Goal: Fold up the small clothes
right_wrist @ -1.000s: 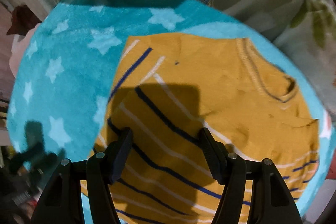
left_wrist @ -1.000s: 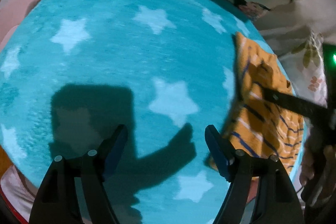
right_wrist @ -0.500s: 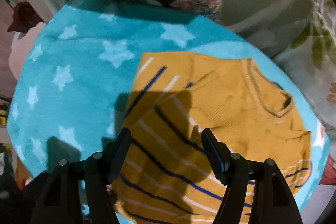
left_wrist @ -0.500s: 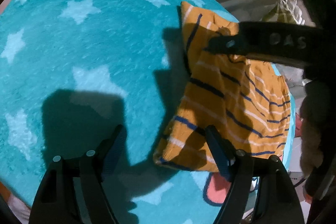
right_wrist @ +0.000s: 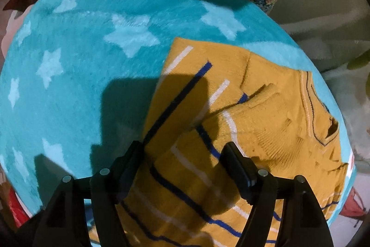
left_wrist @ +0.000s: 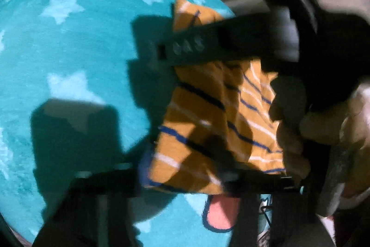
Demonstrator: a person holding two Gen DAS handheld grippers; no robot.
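Our right gripper [right_wrist: 182, 163], jaws apart, hung directly over the mustard-yellow knitted sweater with navy and white stripes [right_wrist: 261, 122]. The sweater's long axis ran away from us on the teal star-patterned fleece blanket [right_wrist: 81, 75]. Our left gripper [left_wrist: 180, 179] sat at its near hem; blur hid its jaws.

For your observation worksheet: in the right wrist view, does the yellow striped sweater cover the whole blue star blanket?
No. The sweater lies toward the right side; the blanket shows bare to its left.

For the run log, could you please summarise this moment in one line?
right gripper: open over striped sweater | left gripper: blurred | blanket
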